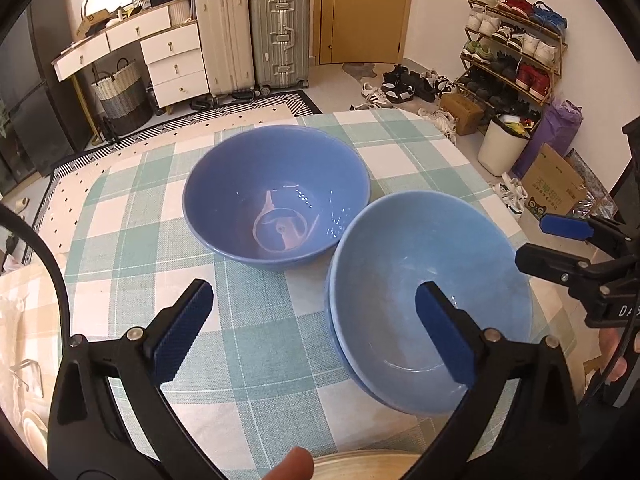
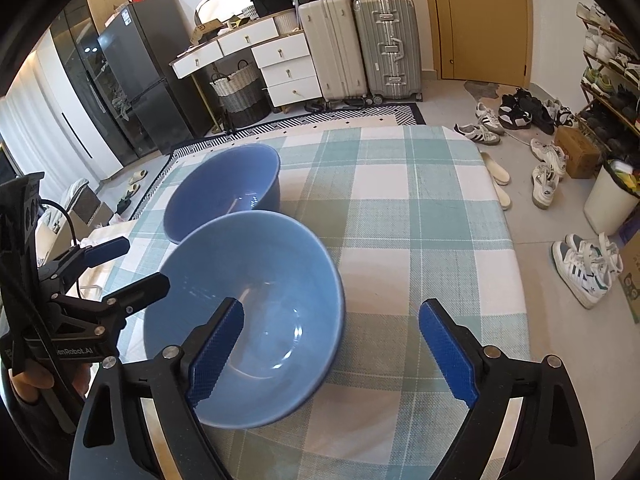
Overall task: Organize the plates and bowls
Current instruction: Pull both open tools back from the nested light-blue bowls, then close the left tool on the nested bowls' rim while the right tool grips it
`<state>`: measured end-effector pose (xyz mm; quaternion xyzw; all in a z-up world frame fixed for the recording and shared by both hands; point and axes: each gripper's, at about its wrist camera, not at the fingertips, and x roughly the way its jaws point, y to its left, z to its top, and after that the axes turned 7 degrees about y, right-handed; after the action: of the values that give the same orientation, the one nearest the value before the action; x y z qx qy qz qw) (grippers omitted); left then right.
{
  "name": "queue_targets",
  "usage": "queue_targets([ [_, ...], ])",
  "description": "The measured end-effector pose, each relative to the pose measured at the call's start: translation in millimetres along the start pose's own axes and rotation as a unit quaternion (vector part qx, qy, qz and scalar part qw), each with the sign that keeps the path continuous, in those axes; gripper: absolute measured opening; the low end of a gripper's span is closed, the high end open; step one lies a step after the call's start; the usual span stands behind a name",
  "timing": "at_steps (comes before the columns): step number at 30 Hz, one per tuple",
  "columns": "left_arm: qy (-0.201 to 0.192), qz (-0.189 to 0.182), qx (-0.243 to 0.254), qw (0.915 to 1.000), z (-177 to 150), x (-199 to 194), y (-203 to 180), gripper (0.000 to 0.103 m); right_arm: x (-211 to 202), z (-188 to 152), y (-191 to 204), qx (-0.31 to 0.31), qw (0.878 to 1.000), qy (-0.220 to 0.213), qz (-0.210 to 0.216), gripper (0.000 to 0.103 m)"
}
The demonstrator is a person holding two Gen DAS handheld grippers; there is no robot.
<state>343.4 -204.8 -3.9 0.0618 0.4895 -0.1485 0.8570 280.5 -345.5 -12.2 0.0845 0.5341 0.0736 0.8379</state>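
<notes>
1. A glossy, deep periwinkle-blue bowl (image 1: 276, 196) sits on the green-and-white checked tablecloth (image 1: 256, 340).
2. A lighter sky-blue bowl (image 1: 430, 300) rests just beside it, nearer the camera.
3. The left gripper (image 1: 314, 332) gapes wide, holding nothing.
4. The right gripper (image 2: 332, 354) also stands wide, empty.

Pale tiled floor (image 2: 452, 104), yellow door (image 2: 478, 20), white drawers (image 2: 286, 66), laden shoe rack (image 1: 516, 48)
</notes>
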Motion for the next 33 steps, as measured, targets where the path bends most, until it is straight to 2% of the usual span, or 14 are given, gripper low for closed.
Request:
queue_targets([
  [14,0.026,-0.012,-0.002,0.9996,-1.6,29.7,1.3,0.1,13.6,-4.6,-7.8,0.015,0.999,0.02,0.021,0.091],
  [25,0.047,-0.011,0.003,0.9988,-3.1,54.2,-0.2,0.096,35.8,-6.1,-8.7,0.019,0.998,0.042,0.034,0.091],
  [33,0.062,-0.015,-0.001,0.998,-5.1,69.5,2.5,0.083,46.1,-6.4,-7.3,0.022,0.997,0.05,0.048,0.089],
])
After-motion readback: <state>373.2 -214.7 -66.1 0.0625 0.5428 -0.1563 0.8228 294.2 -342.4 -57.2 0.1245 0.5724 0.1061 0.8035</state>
